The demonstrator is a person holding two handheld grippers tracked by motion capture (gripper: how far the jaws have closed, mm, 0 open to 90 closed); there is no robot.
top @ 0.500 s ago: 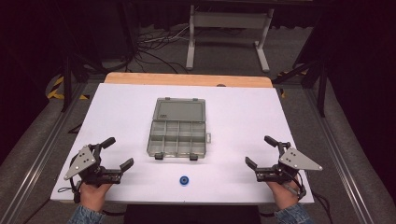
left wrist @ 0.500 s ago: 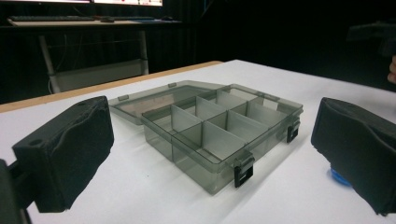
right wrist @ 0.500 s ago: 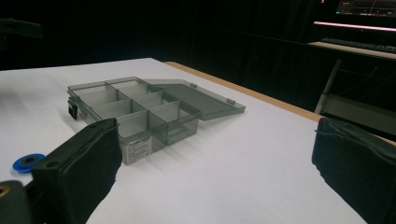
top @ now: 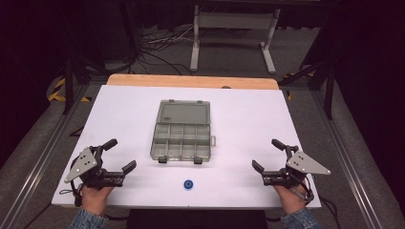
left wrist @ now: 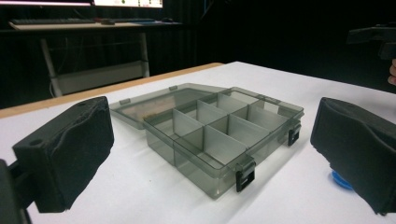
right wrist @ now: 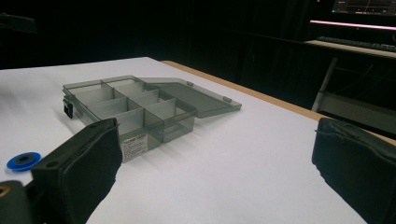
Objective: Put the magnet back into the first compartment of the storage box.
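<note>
Nothing had shifted since half a second earlier: left gripper (top: 120, 155) and right gripper (top: 265, 154) stayed parked, fingers spread, holding nothing. Blue disc (top: 188, 184) lay on the surface (top: 239, 119) just before the open box (top: 182, 135) (work not yet begun).

The compartment box (top: 182, 136) is smoky translucent grey with black latches (left wrist: 245, 176) and a white label (right wrist: 133, 143) on one end. The small ring (top: 188, 184) is blue with a dark centre. The table (top: 248, 119) is white, edged in pale wood at the far side. Both grippers' pads (left wrist: 70, 144) are black, their top plates (top: 313, 163) plain grey.
</note>
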